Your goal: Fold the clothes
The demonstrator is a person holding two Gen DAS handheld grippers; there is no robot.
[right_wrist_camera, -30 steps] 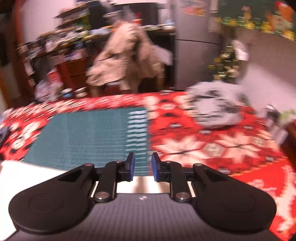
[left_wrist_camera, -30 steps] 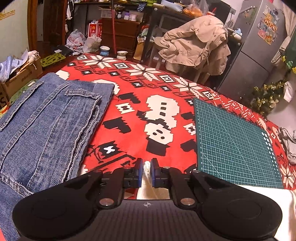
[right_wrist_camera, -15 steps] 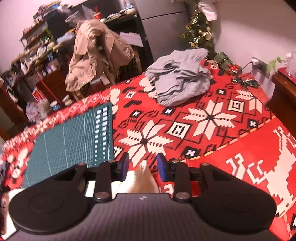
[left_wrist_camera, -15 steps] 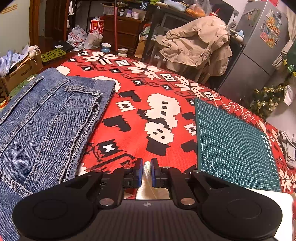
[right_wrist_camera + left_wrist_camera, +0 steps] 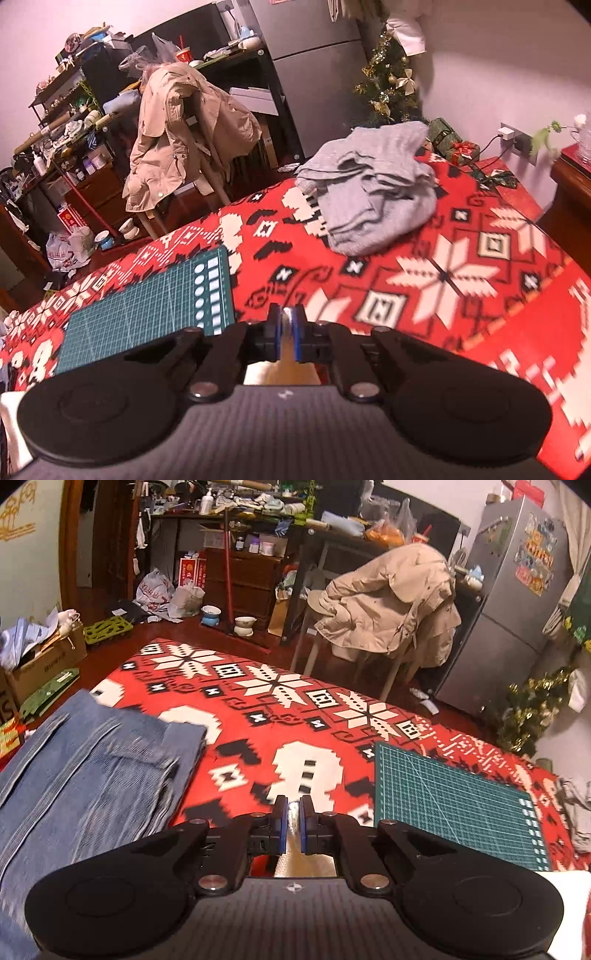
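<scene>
My left gripper (image 5: 293,806) is shut on a fold of a white garment (image 5: 561,886), which trails out at the lower right under the gripper body. My right gripper (image 5: 286,315) is shut on another part of the same pale cloth, and the white garment (image 5: 7,424) shows at the lower left edge. Both grippers hover above the red patterned tablecloth (image 5: 258,716). Folded blue jeans (image 5: 85,782) lie to the left of the left gripper. A crumpled grey sweater (image 5: 373,199) sits on the cloth beyond the right gripper.
A green cutting mat (image 5: 450,805) lies on the table between the two grippers, also the cutting mat (image 5: 147,314). Past the table's far edge stand a chair with a beige coat (image 5: 391,602), a fridge (image 5: 509,602), a small Christmas tree (image 5: 388,74) and cluttered shelves.
The right gripper's jaws have closed onto the white cloth while it swung right, toward the grey sweater. The left gripper has tightened on the cloth and tilted upward, showing more of the room.
</scene>
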